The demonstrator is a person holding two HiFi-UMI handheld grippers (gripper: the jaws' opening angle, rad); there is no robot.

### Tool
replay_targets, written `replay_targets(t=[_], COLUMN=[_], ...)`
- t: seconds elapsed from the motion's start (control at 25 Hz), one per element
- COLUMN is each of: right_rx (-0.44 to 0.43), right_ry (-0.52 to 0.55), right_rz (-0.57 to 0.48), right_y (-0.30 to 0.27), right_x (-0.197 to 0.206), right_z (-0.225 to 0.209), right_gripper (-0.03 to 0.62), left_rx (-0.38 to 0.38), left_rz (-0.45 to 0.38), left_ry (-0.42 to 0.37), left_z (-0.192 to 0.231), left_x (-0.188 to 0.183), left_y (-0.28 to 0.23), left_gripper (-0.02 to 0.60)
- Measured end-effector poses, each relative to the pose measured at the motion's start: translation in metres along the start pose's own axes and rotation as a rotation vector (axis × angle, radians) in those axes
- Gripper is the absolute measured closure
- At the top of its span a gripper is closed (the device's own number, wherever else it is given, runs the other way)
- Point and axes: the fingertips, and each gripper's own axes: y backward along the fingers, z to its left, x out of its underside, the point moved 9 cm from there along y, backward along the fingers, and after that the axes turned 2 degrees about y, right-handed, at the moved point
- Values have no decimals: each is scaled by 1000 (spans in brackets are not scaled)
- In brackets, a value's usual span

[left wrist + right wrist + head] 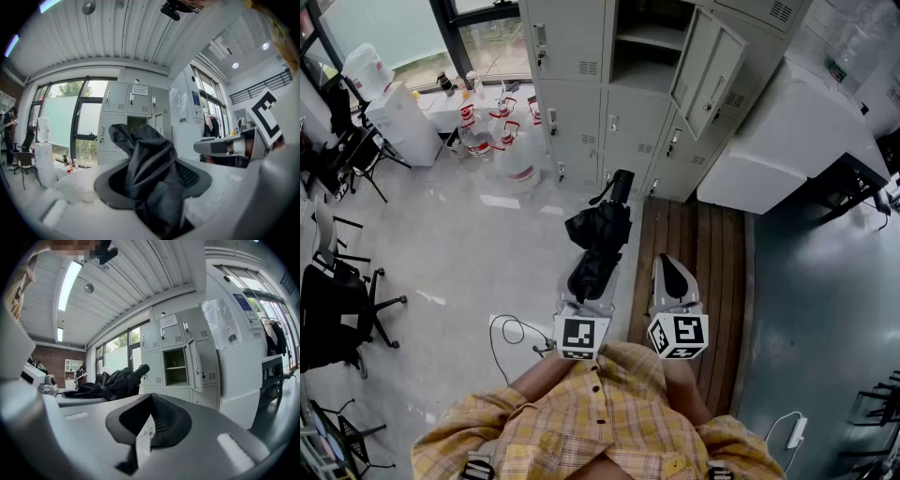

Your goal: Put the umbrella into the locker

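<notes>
Folded umbrella (600,234) clenched in left hand-held gripper (592,281), level, well short of open locker (649,52) far ahead; right hand-held gripper (673,272) closed, empty. Best advanced far end first, clear of door (708,70).

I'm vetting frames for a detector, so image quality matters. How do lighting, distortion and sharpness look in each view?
Head view: even daylight, sharp, lockers bowed by the wide lens. Left gripper view: heavy fisheye, window overexposed, the umbrella dark and close, its folds legible. Right gripper view: fisheye again, ceiling light blown out, foreground soft.
</notes>
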Motion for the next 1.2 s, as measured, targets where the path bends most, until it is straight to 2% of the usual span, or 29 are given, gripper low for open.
replay_targets(t=[0.12,0.36,0.8,1.2], right_rx=[-10,-17,6,30], right_ry=[-12,-61,-57,-87], right_rz=[0,-11,35,60], right_y=[-5,-19,-40,-72], right_x=[2,3,11,20], right_z=[1,5,28,8], right_gripper=[597,595,595,595], left_rx=[-17,-8,12,22], left_rz=[1,-1,-3,48], left_ry=[26,5,40,41], left_z=[5,24,58,70], left_x=[0,4,8,22], left_y=[-2,-9,-19,-54], left_gripper=[345,345,345,345])
